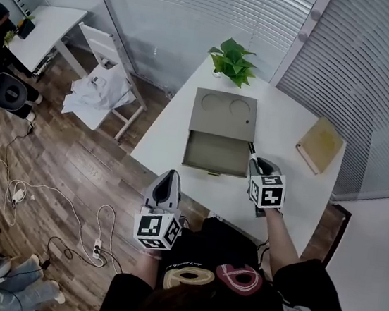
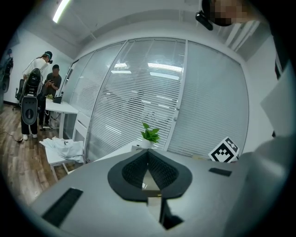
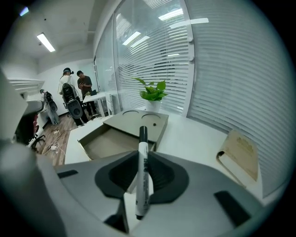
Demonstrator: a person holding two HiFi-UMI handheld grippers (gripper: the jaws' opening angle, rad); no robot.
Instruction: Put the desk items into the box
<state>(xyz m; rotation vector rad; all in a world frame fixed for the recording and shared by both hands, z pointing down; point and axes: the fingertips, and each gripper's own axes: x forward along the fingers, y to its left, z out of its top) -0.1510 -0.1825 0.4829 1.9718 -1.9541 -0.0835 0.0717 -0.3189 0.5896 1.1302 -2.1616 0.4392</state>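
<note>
A grey-brown box (image 1: 224,114) lies on the white table (image 1: 283,127), its drawer (image 1: 208,152) pulled open toward me and empty. My right gripper (image 1: 255,163) hovers at the drawer's right front corner. It is shut on a white marker (image 3: 141,176) with a black cap, which points forward at the box (image 3: 138,121). My left gripper (image 1: 168,180) is off the table's left front edge, close to my body. Its jaws meet at the tips (image 2: 148,155) with nothing between them.
A potted plant (image 1: 233,59) stands at the table's far corner behind the box. A tan notebook (image 1: 319,144) lies at the right edge. A white chair (image 1: 104,84) with cloth on it stands left of the table. Cables (image 1: 25,196) lie on the floor; two people (image 3: 76,90) stand far off.
</note>
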